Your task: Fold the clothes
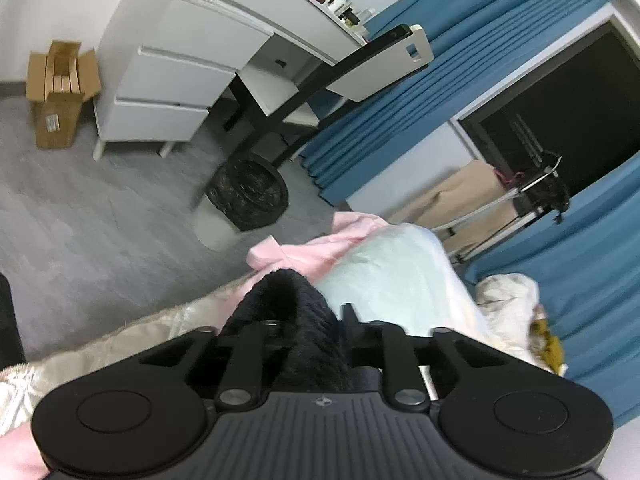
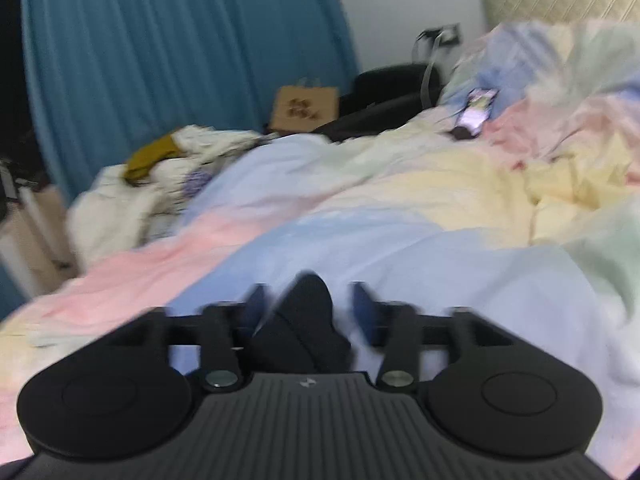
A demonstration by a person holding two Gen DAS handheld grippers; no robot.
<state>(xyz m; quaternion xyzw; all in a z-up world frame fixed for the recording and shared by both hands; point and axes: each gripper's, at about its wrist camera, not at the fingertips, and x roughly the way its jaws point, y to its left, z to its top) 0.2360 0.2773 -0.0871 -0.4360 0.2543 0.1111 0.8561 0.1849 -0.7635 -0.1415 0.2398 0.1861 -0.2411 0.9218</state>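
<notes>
Between the fingers of the left gripper bulges a black fuzzy garment, a thick fold of it filling the gap and rising above the fingertips; the right finger shows a sliver of space beside the cloth, so whether the pads press on it I cannot tell. The jaws stand partly apart. Just beyond the garment lies a pale mint and white cover, with pink fabric at its far left edge and a cream quilted spread to the near left.

At the right gripper a dark piece of the same black clothing sits between the blue-padded fingers, with clear gaps on both sides (the view is blurred), so the jaws are well apart and not clamping it. It rests on a pastel quilt patched in pink, blue, yellow and green.

Farther off in the left wrist view, a black-lined waste bin stands on the grey floor, a white drawer unit behind it, a cardboard box at far left, and blue curtains to the right. In the right wrist view a phone lies on the far quilt, a heap of cream clothes at the left, and a blue curtain behind.
</notes>
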